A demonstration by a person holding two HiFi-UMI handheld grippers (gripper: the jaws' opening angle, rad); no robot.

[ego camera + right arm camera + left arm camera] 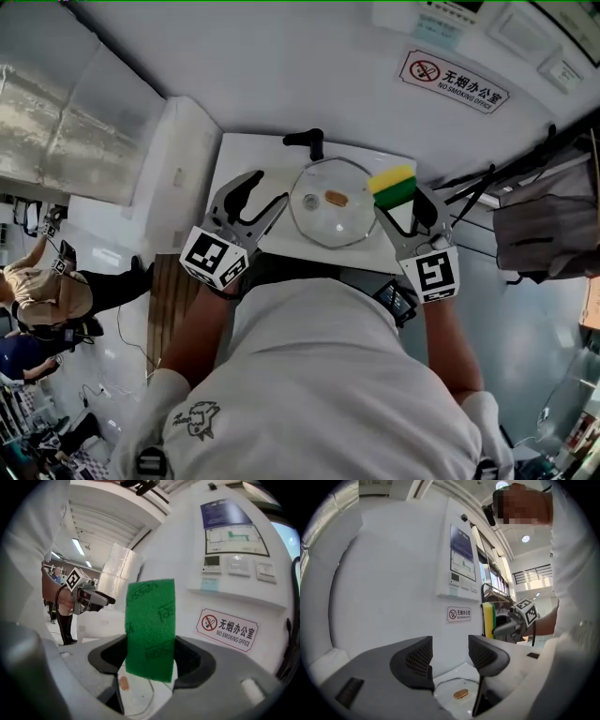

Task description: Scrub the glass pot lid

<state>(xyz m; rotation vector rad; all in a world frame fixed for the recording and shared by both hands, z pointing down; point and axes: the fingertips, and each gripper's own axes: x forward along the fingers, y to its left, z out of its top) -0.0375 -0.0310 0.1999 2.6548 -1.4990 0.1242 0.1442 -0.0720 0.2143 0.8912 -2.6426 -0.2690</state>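
A: Head view: the glass pot lid (pixel 332 202) lies flat on the white worktop (pixel 246 155), between both tools.
B: And the left tool (pixel 267 190)?
A: Jaws apart, empty, just left of the lid, forearm reaching forward.
B: And the right tool (pixel 405 208)?
A: Clamped on a green-and-yellow sponge (pixel 394 185) beside the lid's right rim.

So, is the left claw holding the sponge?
No, the left claw stands open and empty; the sponge sits in the right claw.
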